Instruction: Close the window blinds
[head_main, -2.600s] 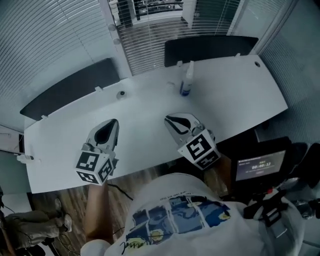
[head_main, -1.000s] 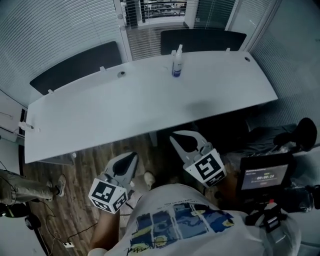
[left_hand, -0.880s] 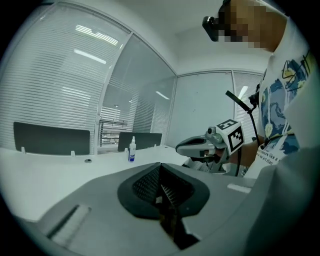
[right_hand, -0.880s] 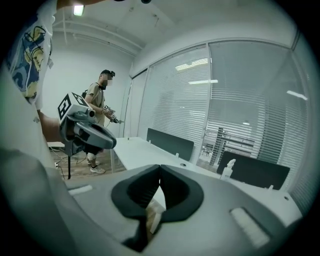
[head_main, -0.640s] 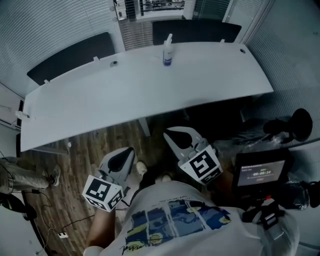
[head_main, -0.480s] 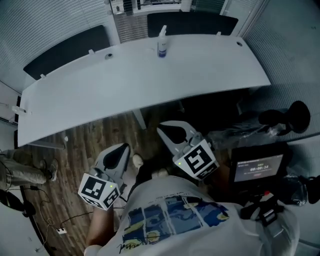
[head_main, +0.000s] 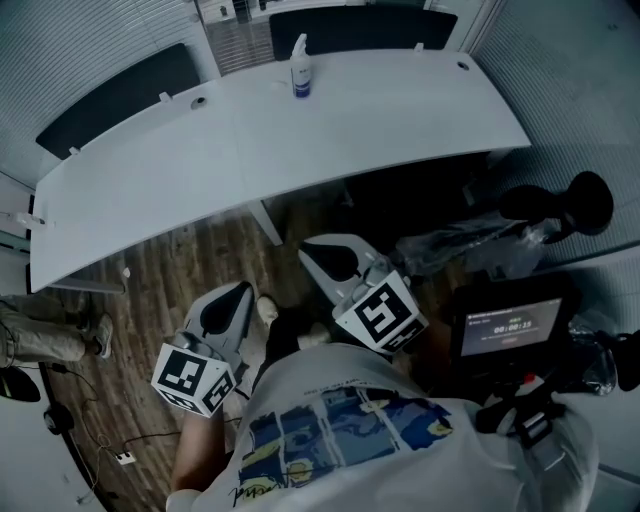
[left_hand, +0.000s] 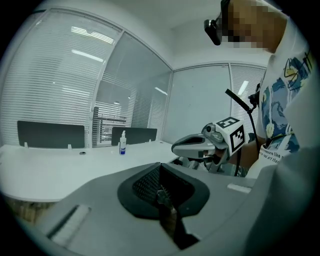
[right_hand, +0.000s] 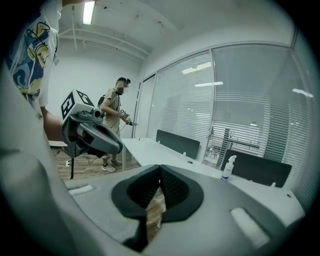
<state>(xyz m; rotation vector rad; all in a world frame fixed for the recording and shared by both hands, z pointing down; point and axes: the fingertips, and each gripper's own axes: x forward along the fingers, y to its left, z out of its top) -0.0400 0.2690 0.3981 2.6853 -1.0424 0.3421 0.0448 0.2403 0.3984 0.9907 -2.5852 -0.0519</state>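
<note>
Blinds (right_hand: 245, 100), thin horizontal slats, perhaps metal

Open over the wooden floor (head_main: 170, 290) short of the white desk (head_main: 300, 140). Barred ahead by that desk, spanning the way to the blinds (head_main: 90, 30), with dark divider panels (head_main: 110, 95) upright along its far edge and a spray bottle (head_main: 299, 68) just before them. Crowded at right by a monitor rig (head_main: 508, 328), at left by a standing person (head_main: 45, 335).
</note>
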